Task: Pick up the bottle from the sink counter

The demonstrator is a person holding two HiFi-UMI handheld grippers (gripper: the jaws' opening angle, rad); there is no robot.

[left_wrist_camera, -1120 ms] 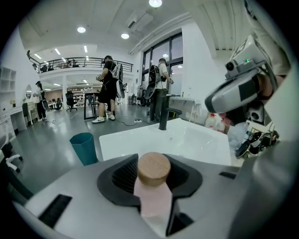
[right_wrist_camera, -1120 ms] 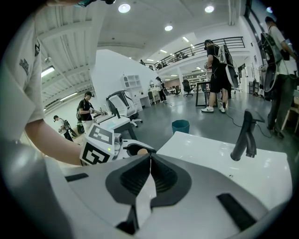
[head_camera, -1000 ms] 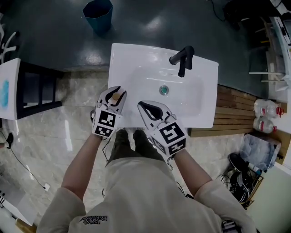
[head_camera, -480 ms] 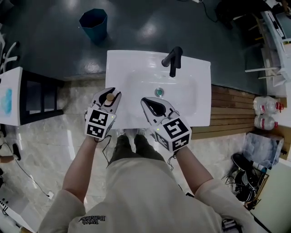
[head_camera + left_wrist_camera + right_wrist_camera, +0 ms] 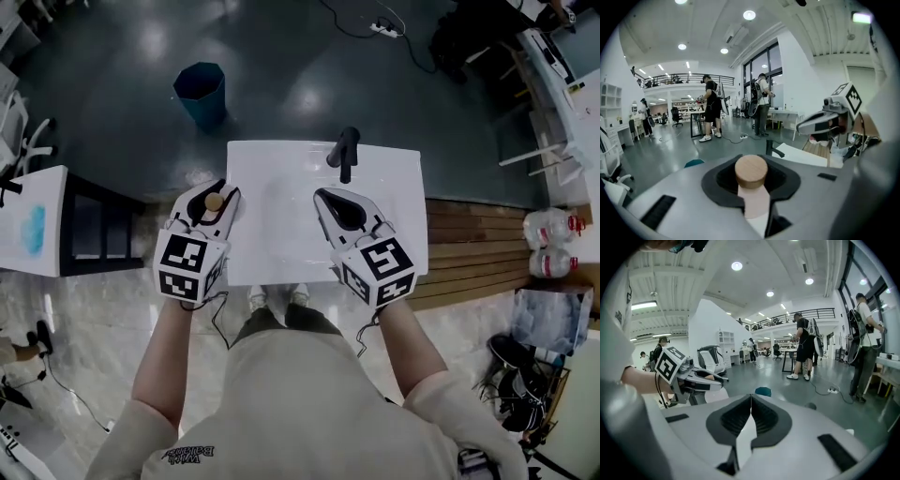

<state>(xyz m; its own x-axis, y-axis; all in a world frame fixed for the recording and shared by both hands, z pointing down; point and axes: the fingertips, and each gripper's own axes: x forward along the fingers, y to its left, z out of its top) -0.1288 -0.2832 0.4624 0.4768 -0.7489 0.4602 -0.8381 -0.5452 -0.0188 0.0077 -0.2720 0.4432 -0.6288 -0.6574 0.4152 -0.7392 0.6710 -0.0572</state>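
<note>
The bottle (image 5: 751, 172) shows a round wooden cap over a pale neck; its body is hidden under the jaws. My left gripper (image 5: 751, 161) is shut on its neck, and the bottle hangs lifted in front of me. From the head view, the cap (image 5: 214, 201) sits between the left gripper's (image 5: 216, 195) tips over the left edge of the white sink (image 5: 272, 253). My right gripper (image 5: 324, 195) hovers over the basin's right half. Its (image 5: 750, 398) black pads meet with nothing between them.
A black faucet (image 5: 343, 152) stands at the sink's far edge. A teal bin (image 5: 200, 92) sits on the dark floor beyond. A black-framed table (image 5: 56, 225) is at the left, wooden decking (image 5: 469, 244) and water jugs (image 5: 551, 230) at the right. People stand far off (image 5: 711, 108).
Both grippers have risen and spread apart; the sink looks smaller and farther below. The left one went left with the bottle still in it, the right one went right.
</note>
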